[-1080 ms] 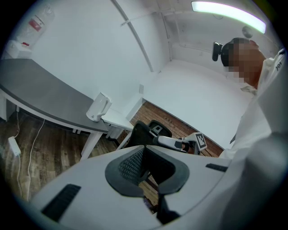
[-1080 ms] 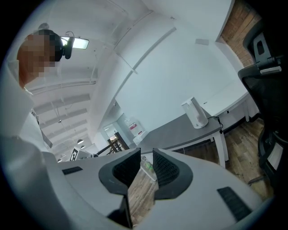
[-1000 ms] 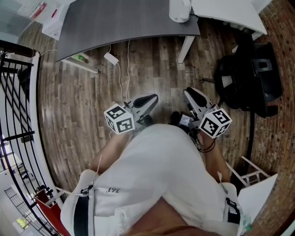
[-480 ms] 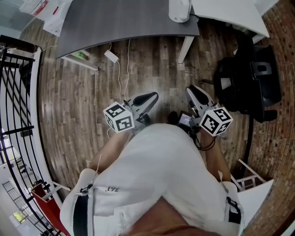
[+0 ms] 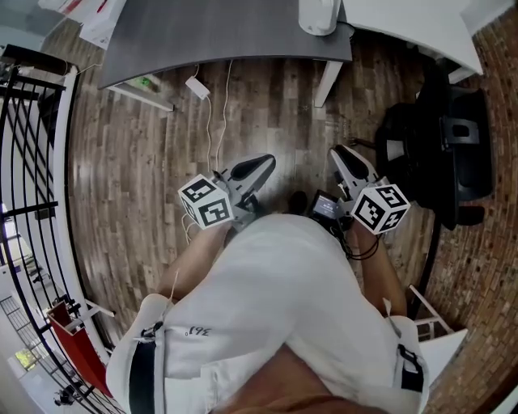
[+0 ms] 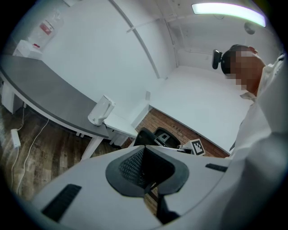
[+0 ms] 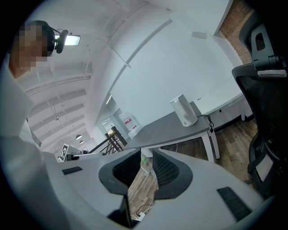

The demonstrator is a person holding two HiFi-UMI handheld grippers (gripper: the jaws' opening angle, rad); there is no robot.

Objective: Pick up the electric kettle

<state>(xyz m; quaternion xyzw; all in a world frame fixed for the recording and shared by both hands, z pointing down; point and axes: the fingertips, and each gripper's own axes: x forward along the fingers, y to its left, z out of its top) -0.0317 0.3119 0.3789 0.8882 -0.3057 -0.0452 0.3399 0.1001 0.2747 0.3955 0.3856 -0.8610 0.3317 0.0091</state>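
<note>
Desk [image 7: 164,129], kettle [image 7: 183,111]; cord [image 7: 209,120], right gripper view only

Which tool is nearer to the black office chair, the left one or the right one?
Right. The right tool hovers over the floor close beside the black office chair. The left tool is farther from it, beyond the right tool.

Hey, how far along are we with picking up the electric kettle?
Nothing done yet: the electric kettle stands on the grey desk, untouched. In hand: nothing; the left gripper is shut and empty, the right gripper open and empty, both well short of it. Left: reach the desk, grip the kettle, lift it.
</note>
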